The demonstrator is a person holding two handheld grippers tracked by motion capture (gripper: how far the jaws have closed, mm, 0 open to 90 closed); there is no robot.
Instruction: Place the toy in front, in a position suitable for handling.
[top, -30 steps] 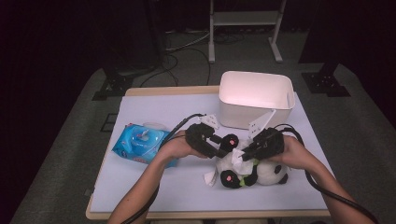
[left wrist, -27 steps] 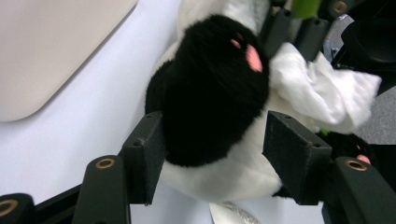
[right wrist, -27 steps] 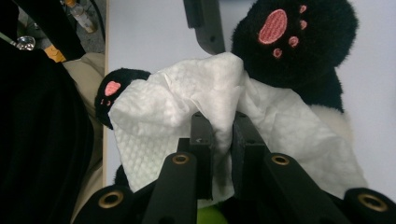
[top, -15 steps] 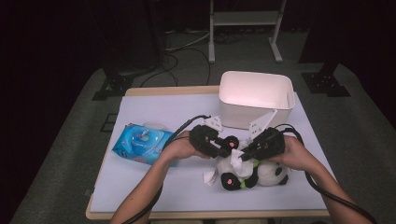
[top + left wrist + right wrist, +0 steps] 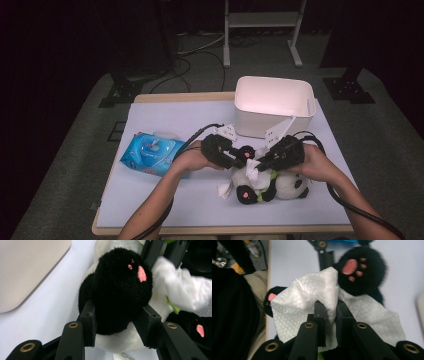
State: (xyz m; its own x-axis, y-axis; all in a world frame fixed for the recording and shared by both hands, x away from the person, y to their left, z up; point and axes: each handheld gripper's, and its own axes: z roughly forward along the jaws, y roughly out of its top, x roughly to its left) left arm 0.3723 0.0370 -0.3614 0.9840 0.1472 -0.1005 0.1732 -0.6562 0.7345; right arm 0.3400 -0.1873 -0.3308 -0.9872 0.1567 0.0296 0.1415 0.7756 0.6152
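Observation:
A black-and-white panda plush (image 5: 282, 186) lies on its back on the table, right of centre. My left gripper (image 5: 242, 155) (image 5: 117, 312) is shut on one of its black paws (image 5: 120, 290). Its jaws have just been closing, and the pads (image 5: 90, 317) now press into the fur from both sides. My right gripper (image 5: 258, 167) (image 5: 329, 307) is shut on a white wipe (image 5: 312, 295) (image 5: 251, 170). It holds the wipe against the plush beside that same paw (image 5: 359, 270). Part of the wipe (image 5: 180, 287) hangs over the panda's belly.
A blue pack of wet wipes (image 5: 152, 152) lies to the left of my left hand. A white plastic bin (image 5: 272, 105) stands just behind the grippers at the back right. The table's front edge (image 5: 220, 230) is near the forearms.
The left gripper's jaws have drawn in around the panda's black paw. The right gripper with the wipe has barely shifted.

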